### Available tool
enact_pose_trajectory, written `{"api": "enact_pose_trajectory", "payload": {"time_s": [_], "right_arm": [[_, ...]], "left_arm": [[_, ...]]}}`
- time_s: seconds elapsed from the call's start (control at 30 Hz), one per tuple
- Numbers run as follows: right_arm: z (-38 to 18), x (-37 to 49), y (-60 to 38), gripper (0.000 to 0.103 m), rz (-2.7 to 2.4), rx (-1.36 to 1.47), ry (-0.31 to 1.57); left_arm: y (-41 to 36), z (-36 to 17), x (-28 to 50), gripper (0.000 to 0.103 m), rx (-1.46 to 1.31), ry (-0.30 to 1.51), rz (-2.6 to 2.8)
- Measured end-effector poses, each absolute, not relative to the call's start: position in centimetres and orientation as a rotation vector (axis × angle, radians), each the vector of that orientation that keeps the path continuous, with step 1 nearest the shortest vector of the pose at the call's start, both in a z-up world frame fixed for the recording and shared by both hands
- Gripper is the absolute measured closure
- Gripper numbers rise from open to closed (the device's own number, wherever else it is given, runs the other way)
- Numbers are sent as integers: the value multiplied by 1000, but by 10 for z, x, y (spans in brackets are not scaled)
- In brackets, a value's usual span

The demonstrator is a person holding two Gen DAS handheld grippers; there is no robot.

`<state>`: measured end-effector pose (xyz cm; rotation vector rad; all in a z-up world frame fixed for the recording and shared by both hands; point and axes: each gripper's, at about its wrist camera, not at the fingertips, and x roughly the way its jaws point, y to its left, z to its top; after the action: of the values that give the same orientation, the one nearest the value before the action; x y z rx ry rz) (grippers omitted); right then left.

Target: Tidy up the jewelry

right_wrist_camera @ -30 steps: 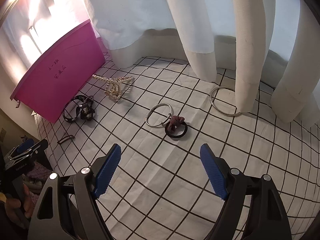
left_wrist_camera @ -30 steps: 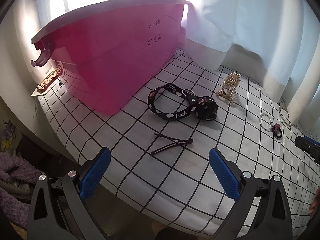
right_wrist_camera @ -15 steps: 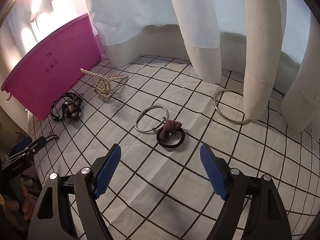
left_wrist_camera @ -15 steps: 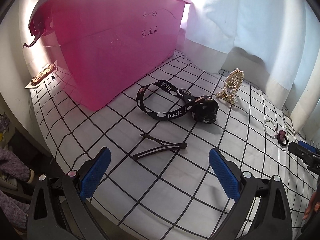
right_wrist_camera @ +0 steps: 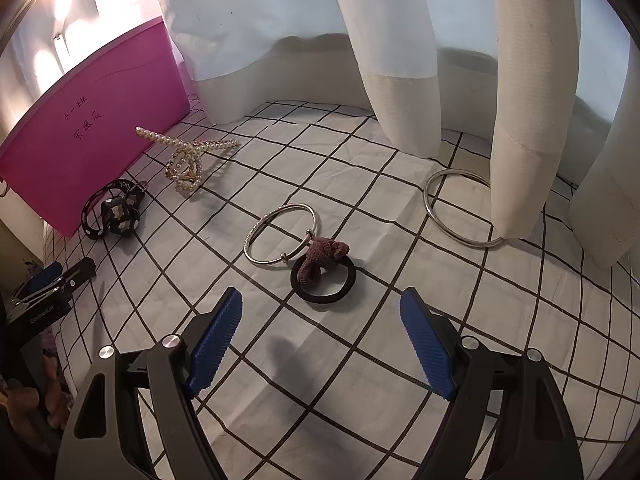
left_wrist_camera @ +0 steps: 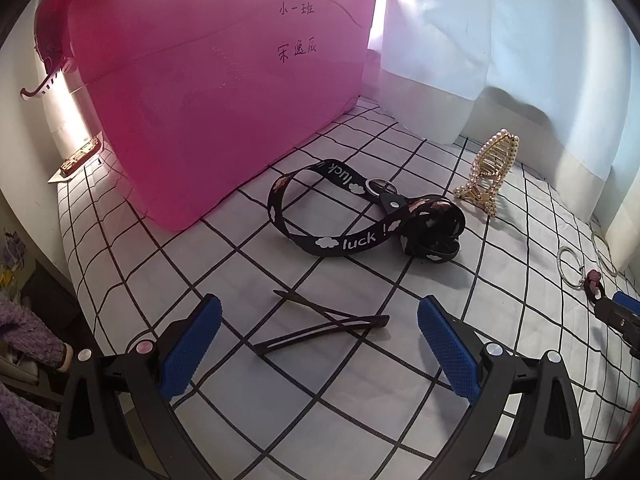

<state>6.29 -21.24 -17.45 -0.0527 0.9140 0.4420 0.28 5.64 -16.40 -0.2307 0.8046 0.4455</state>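
Note:
My left gripper point(left_wrist_camera: 320, 332) hangs open just over a dark hair clip point(left_wrist_camera: 324, 326) lying on the checked cloth point(left_wrist_camera: 360, 412). Beyond it lie a black "luck" strap point(left_wrist_camera: 340, 216) and a pearl fish-shaped clip point(left_wrist_camera: 490, 168). A pink storage box point(left_wrist_camera: 208, 92) stands at the back left. In the right wrist view my right gripper point(right_wrist_camera: 322, 338) is open above the cloth, short of a black hair tie with a mauve knot point(right_wrist_camera: 324, 270) and a silver bangle point(right_wrist_camera: 282, 240). A larger silver ring point(right_wrist_camera: 460, 208) lies partly under a curtain fold.
White curtains point(right_wrist_camera: 400, 40) hang along the back and drape onto the cloth. A small tag point(left_wrist_camera: 78, 158) lies left of the pink box. The table edge drops off at the left, with purple fluffy fabric point(left_wrist_camera: 24, 360) below it. The left gripper's tip point(right_wrist_camera: 52, 280) shows at the right view's left edge.
Both grippers have come down and closer to the cloth. The hair clip now sits between the left fingers' line, and the hair tie looms larger ahead of the right gripper. Jaws unchanged.

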Motion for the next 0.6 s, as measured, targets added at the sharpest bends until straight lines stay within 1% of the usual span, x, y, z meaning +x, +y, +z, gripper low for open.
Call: {"api": "enact_pose_trajectory", "payload": {"time_s": [0.23,0.5,0.6], "right_arm": [[-179,77,-212,25,422,-56,927],[-185,85,-200,25,388,-172,908],[-186,84,-200,25,392,-175,895]], "left_arm": [[58,-166,11,6,-201,812,442],[58,-174,16,6,-212,834,446],[57,-176,17,6,-215,835,448]]}}
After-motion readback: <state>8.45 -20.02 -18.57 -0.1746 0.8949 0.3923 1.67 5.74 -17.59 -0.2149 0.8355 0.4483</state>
